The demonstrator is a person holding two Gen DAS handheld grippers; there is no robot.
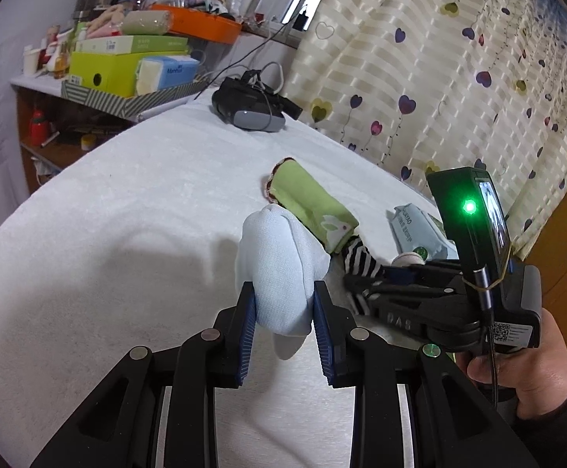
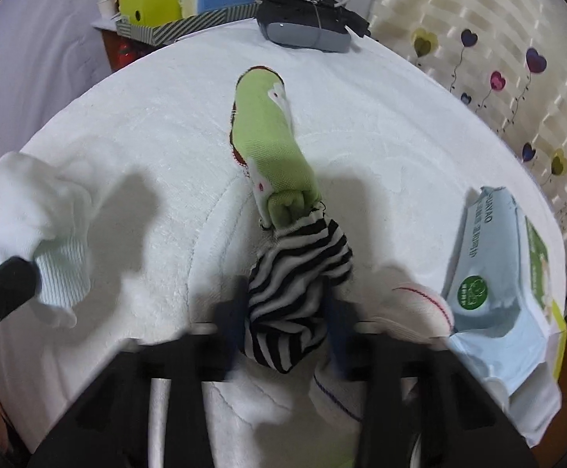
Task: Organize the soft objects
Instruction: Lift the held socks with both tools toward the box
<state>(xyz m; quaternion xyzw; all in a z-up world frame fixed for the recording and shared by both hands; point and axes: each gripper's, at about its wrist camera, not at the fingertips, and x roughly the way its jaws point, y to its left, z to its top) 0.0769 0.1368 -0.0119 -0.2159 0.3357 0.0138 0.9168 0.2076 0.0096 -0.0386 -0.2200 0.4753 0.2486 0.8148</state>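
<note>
Slippage is the main worry on the right side: the right gripper (image 2: 285, 335) is clamped on a bunched black-and-white striped sock (image 2: 299, 273), but the view is smeared around the jaws, so how much cloth is between the pads is hard to judge, and a shallow bite on stretchy knit could let it slide out on a lift. A second risk is drag: the striped sock touches the near end of the green sock (image 2: 269, 144), which lies on the white blanket (image 2: 146, 124) from centre toward 12 o'clock in the right wrist view, and raising one may tug the other out of line if their fibres catch. The left gripper (image 1: 285, 327) is closed on a pale blue sock (image 1: 279, 265), which stands up from its pads toward 12 o'clock; the free end flops over, so a quick swing could shake it loose or drop it on the green one. At 3 o'clock of the right gripper lies a white sock with a red seam (image 2: 420, 308), touching a wet-wipes pack (image 2: 494, 284); a careless sweep could push either off the edge of the bed. Counted: two grippers, one striped sock, one green sock, one pale blue sock, one white red-seamed sock, one wipes pack, and one grey headset (image 2: 306, 33) far off at 12 o'clock. Another white piece with a dark line peeks out under the right jaws; whether it is a separate sock I cannot tell.
</note>
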